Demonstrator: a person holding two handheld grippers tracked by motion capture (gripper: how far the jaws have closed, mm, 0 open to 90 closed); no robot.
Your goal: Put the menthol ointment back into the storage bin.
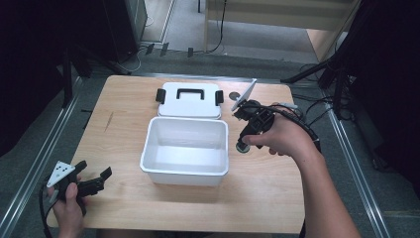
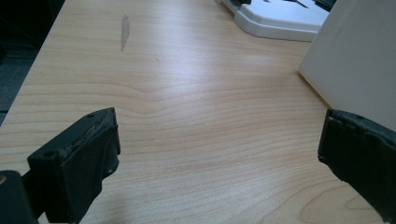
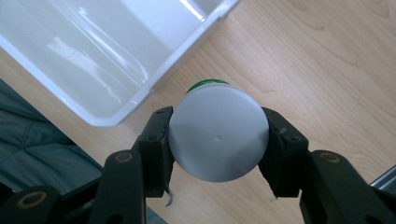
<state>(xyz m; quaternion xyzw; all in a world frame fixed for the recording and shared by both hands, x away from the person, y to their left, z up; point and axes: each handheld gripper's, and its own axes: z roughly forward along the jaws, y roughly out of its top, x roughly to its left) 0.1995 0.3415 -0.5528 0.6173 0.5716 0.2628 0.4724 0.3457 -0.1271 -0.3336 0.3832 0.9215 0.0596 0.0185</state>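
Right gripper view: right gripper (image 3: pixel 218 140) clamped on a white-capped jar (image 3: pixel 218 133), one pad on each side of the cap, a green band of the jar showing past the cap's far edge. Jar sits just off the near corner of the white tub (image 3: pixel 116 56), over bare wood, not touching the tub rim. High view: right gripper (image 1: pixel 243 144) pointing down just beside the tub's (image 1: pixel 185 151) right wall, jar (image 1: pixel 242 147) under it, apart from the tub; whether the jar rests on the table (image 1: pixel 129 198) cannot be told. Lid (image 1: pixel 189 100) with black handle and clips lies flat behind the tub, touching its far rim. Left gripper (image 1: pixel 94 179) off the tub's near left corner, low over the table, jaws spread wide, nothing between them. Left gripper view: tub wall (image 2: pixel 355 60) just beyond the right-hand jaw
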